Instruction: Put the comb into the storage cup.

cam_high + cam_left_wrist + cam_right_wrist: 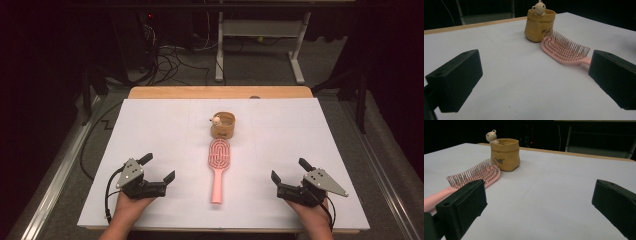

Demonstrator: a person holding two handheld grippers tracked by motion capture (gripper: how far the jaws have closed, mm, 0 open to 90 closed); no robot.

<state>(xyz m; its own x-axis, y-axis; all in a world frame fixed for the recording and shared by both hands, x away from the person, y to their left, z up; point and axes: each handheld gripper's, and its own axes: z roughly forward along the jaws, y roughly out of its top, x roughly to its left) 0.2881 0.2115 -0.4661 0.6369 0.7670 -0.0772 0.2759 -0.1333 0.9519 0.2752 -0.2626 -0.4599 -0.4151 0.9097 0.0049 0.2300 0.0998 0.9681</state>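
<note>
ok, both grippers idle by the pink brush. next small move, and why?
Probably bring the right gripper in toward the pink brush's handle, jaws straddling it. Both grippers stand open and empty on the white table, the left gripper about equally far off. The brush lies bristles up, its head beside the tan pouch, handle toward the person.

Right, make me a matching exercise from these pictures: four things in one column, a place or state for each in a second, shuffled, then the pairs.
Things:
1. pink hairbrush
2. tan pouch
3. left gripper
4. small bear figure

Places or states:
A. perched on a rim
B. lying bristles up mid-table, handle toward the person
C. standing upright just beyond the brush head
D. jaws open, nothing between them, at the near left

Pairs: 1-B, 2-C, 3-D, 4-A
</note>
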